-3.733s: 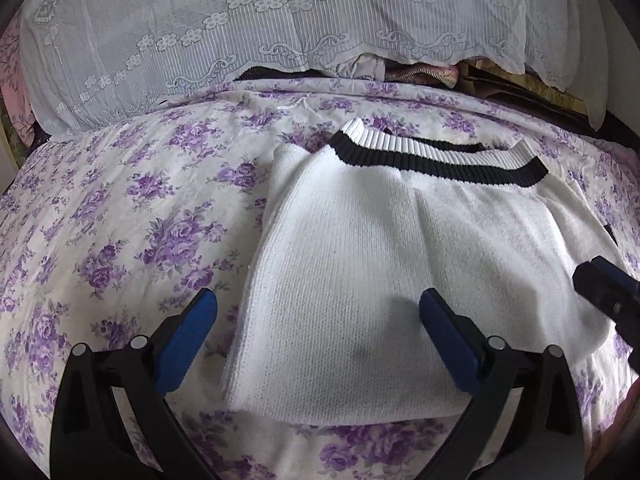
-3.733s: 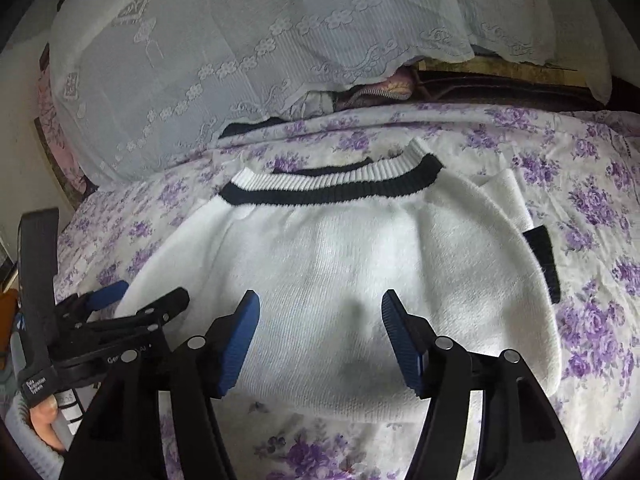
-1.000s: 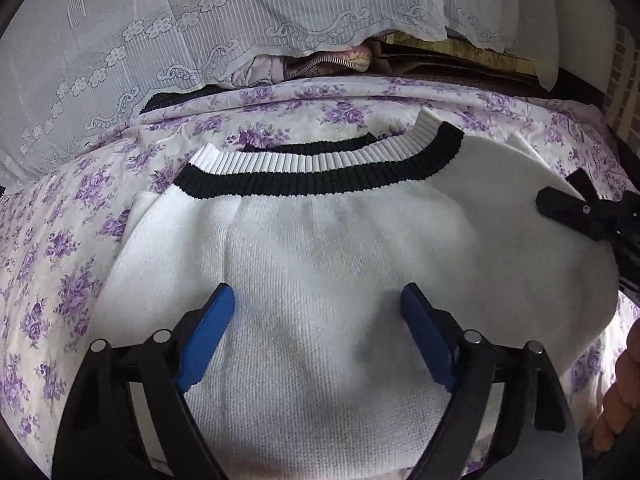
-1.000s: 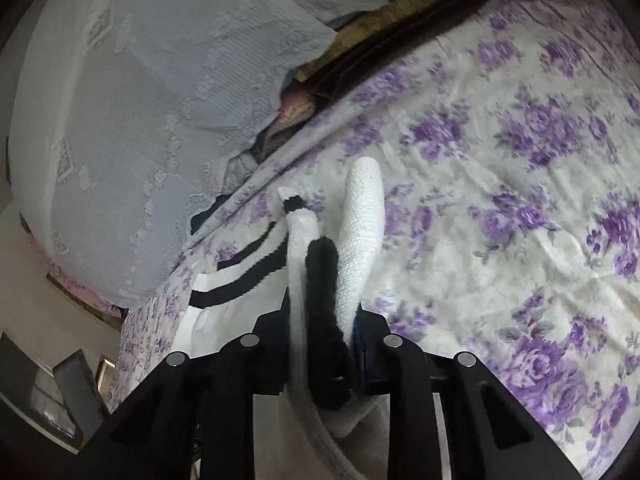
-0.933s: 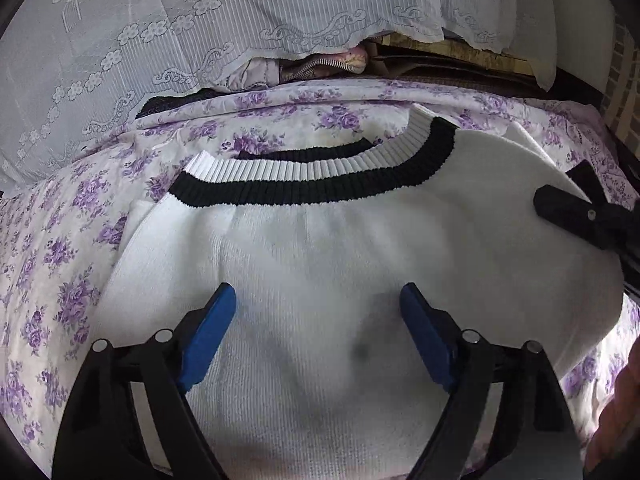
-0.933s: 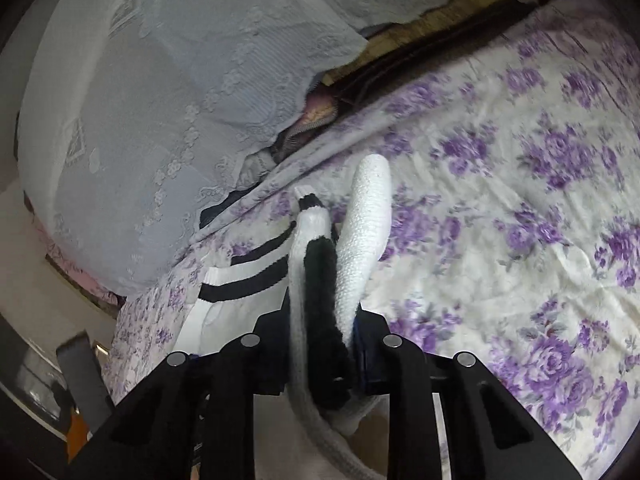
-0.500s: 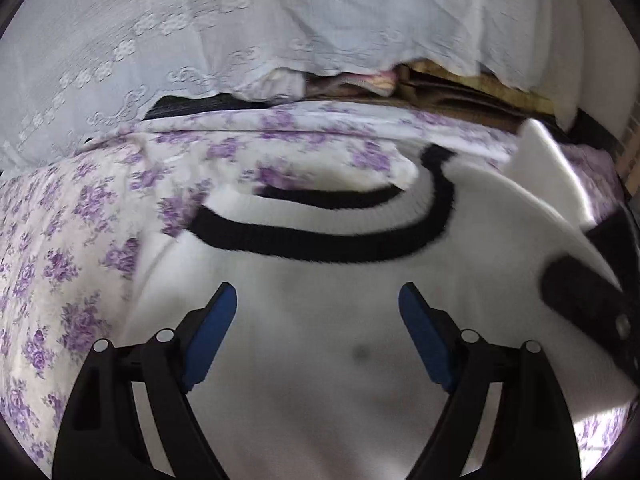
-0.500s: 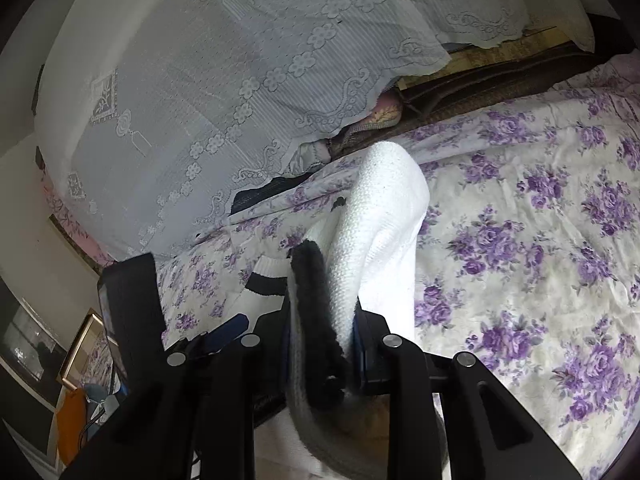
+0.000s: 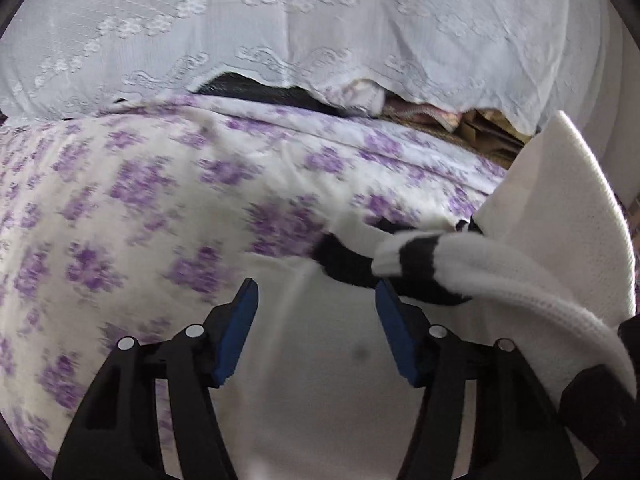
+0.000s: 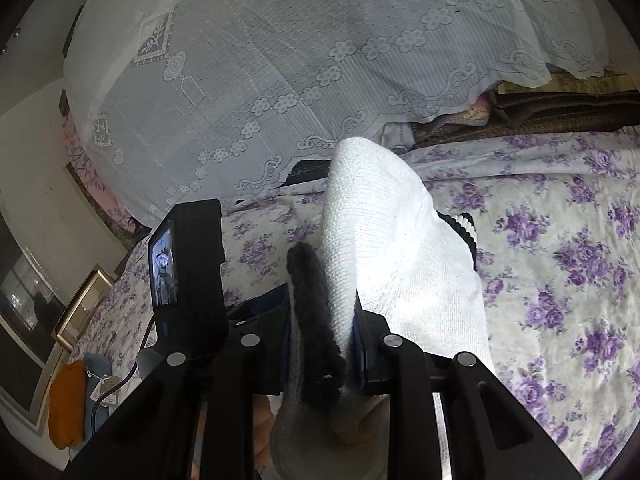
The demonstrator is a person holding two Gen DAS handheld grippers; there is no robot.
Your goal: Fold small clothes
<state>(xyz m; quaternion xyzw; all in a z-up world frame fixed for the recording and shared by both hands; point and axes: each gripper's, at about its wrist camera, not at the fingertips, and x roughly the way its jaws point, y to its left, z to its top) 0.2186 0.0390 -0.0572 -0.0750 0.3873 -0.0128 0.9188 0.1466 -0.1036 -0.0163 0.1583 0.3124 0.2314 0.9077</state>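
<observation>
A small white knit sweater (image 9: 320, 392) with black-striped ribbed trim lies on the purple-flowered bedspread (image 9: 132, 208). My right gripper (image 10: 322, 336) is shut on the sweater's right edge (image 10: 372, 248) and holds it lifted, folded over towards the left; the black trim (image 10: 312, 300) sits between its jaws. In the left wrist view this raised part (image 9: 560, 232) and a striped cuff (image 9: 420, 256) hang at the right. My left gripper (image 9: 316, 304) is open and empty, low over the sweater's body.
A white lace cover (image 9: 300, 28) drapes over a pile at the back of the bed, with dark and pink fabrics (image 10: 480, 112) under it. The left gripper's camera unit (image 10: 188, 272) is close at the left in the right wrist view. Bare bedspread lies to the right (image 10: 568, 272).
My right gripper closed on the sweater's right edge, lifted it and carried it leftward over the body. My left gripper stayed open and its view swung left.
</observation>
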